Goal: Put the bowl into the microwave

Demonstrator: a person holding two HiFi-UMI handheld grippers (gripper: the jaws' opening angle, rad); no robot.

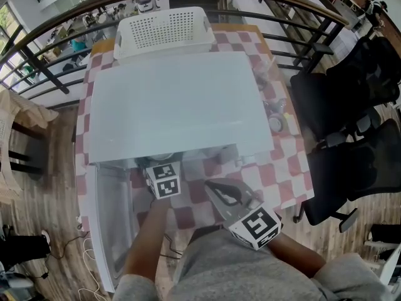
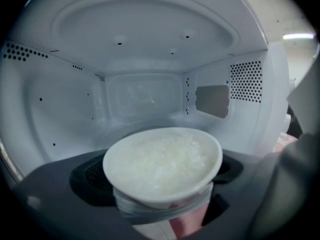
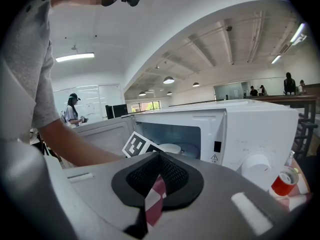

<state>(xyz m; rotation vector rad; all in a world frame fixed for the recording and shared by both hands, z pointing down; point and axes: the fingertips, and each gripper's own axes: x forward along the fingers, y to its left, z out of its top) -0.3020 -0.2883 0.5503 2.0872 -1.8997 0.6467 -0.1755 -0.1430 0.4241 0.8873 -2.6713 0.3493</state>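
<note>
White bowl [image 2: 162,161], filled, gripped between the fingers of the left gripper [image 2: 161,199] inside the open microwave [image 2: 150,54] cavity; right gripper [image 3: 152,199] outside, fingers pressed together, empty

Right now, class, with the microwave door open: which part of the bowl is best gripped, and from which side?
Grip the bowl low, at its narrower base under the flaring rim, coming in level from the open front of the microwave. It sits upright and filled with white food, so tilting risks a spill; the left gripper holds it this way.
</note>
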